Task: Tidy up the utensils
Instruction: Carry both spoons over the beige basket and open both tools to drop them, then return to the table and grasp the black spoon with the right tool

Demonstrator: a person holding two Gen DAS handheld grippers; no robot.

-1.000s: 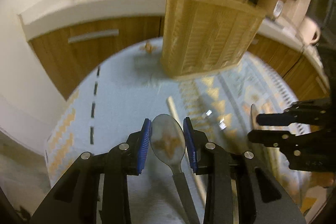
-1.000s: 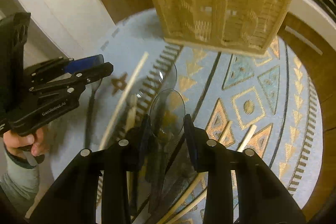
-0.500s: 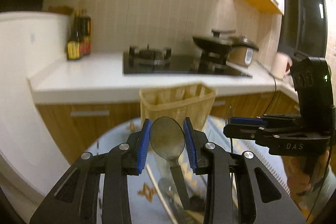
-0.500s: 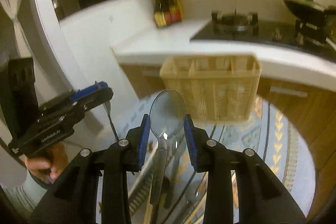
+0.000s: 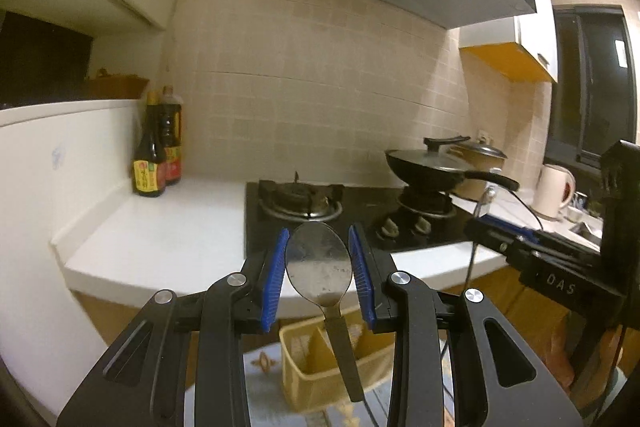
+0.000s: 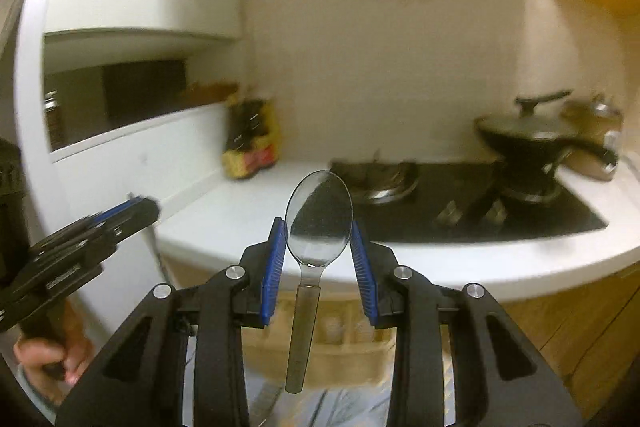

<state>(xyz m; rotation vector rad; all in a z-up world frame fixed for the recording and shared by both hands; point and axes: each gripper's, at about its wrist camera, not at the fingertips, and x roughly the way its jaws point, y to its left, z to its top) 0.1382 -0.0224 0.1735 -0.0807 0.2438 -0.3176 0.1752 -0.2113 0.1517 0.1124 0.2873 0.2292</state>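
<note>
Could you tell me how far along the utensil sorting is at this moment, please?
Done: both pickups. The left gripper clamps a metal spoon by its bowl, and the right gripper clamps a second spoon likewise, handles hanging down. In hand: both are held high above the slatted basket. Left: neither spoon is in a compartment yet; what lies on the table is out of view.

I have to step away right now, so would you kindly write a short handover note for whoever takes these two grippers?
Left gripper: shut on a metal spoon, gripped at the bowl, handle hanging down.
Right gripper: shut on a clear spoon, gripped the same way.
Both are held in the air, facing the stove; the slotted utensil basket stands below on the patterned tablecloth.
Done: two spoons picked up.
Left: drop both into the basket, then check the table for more utensils, which are out of view now.
</note>
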